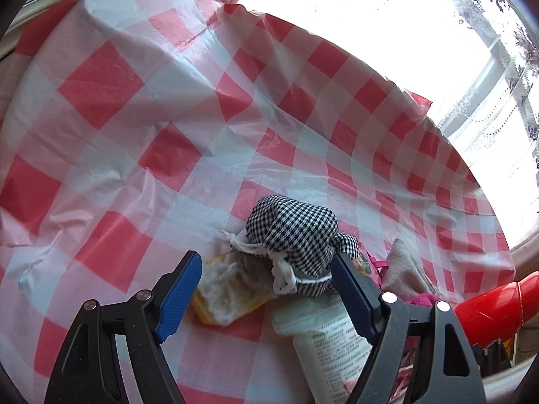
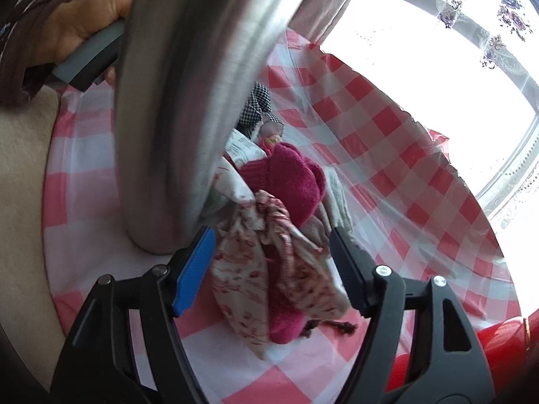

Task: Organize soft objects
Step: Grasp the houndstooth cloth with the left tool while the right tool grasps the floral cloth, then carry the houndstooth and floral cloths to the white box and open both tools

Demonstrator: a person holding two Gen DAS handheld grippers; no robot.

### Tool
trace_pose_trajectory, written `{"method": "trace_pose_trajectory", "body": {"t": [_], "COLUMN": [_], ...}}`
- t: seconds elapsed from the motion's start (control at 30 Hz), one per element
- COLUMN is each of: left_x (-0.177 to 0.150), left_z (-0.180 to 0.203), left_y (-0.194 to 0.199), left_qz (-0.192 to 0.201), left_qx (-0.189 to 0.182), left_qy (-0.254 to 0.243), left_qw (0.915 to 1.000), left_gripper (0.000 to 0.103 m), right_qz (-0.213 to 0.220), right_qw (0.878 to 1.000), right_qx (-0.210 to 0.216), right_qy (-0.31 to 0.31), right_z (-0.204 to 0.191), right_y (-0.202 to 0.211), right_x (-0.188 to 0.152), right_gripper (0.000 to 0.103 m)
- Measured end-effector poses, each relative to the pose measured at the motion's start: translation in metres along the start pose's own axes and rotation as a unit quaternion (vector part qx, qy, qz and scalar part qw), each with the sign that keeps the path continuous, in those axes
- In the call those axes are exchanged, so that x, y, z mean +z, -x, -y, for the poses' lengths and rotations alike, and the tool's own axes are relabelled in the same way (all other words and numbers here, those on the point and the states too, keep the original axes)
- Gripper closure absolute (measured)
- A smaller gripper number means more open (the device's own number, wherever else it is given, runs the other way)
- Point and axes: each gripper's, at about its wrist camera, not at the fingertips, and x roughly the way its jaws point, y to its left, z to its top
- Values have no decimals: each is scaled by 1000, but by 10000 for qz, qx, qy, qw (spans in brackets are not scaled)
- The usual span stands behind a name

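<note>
A black-and-white checked drawstring pouch (image 1: 296,232) lies on a pile of soft things on the red-and-white checked tablecloth (image 1: 134,118). Under it sit a white and yellow fluffy cloth (image 1: 229,293) and a pale packet with printed text (image 1: 330,333). My left gripper (image 1: 267,289) is open just before the pouch and holds nothing. In the right wrist view a floral cloth bag (image 2: 256,269) and a magenta knitted piece (image 2: 289,178) lie between the open fingers of my right gripper (image 2: 269,269). The checked pouch (image 2: 257,104) shows farther back.
A blurred metal cylinder (image 2: 188,101) stands close at the left of the right wrist view, with the hand holding the other gripper (image 2: 84,30) behind it. A red plastic object (image 1: 495,306) lies at the right edge. A beige cloth (image 1: 404,266) lies by the pile. A bright window (image 1: 370,17) is behind.
</note>
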Motion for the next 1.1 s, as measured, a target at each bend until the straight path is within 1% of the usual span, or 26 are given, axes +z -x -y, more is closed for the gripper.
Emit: {"method": "trace_pose_trajectory", "body": {"t": [0.07,0.2,0.23,0.27,0.33,0.37,0.4,0.43,0.47,0.5,0.53,0.57,0.63,0.77,0.97,1.1], "left_x": [3,8,10,11,11,11,11,11,11,11,10,9,8,6,2,-6], "left_z": [4,12,14,16,19,22,23,25,27,28,29,29,30,31,29,29], "left_y": [-7,-15,-16,-18,-21,-23,-25,-27,-29,-31,-33,-34,-32,-17,13,30], "left_qz": [-23,-4,0,-14,-54,-76,-90,-100,-123,-147,-195,-259,-228,31,431,622], "left_qx": [-13,28,43,44,42,61,88,111,136,171,275,329,339,385,244,239], "left_qy": [-43,-137,-164,-189,-249,-307,-367,-420,-500,-562,-661,-693,-758,-811,-669,-666], "left_qw": [10000,9999,9999,9998,9997,9995,9992,9990,9986,9982,9972,9967,9963,9960,9965,9956], "left_gripper": [23,23,27,33,37,40,41,45,52,60,76,79,85,87,87,87], "right_qz": [-10,-46,-51,-55,-125,-150,-167,-176,-184,-176,-158,-153,-135,-48,-65,-23], "right_qw": [9998,9980,9974,9970,9964,9965,9968,9972,9974,9978,9982,9985,9992,10000,9982,9927], "right_qx": [124,193,228,252,311,327,336,356,374,378,347,311,202,-17,-340,-507], "right_qy": [150,605,676,724,775,753,703,636,579,514,473,434,305,7,-479,-1097], "right_z": [0,-12,-14,-16,-18,-17,-16,-16,-15,-15,-15,-14,-11,-3,6,14], "right_y": [-3,-12,-14,-15,-23,-25,-27,-28,-28,-27,-25,-25,-21,-8,11,29], "right_x": [1,6,7,7,8,8,7,6,5,5,4,4,3,6,6,4], "right_gripper": [30,30,30,33,38,45,49,58,67,69,72,75,77,77,77,77]}}
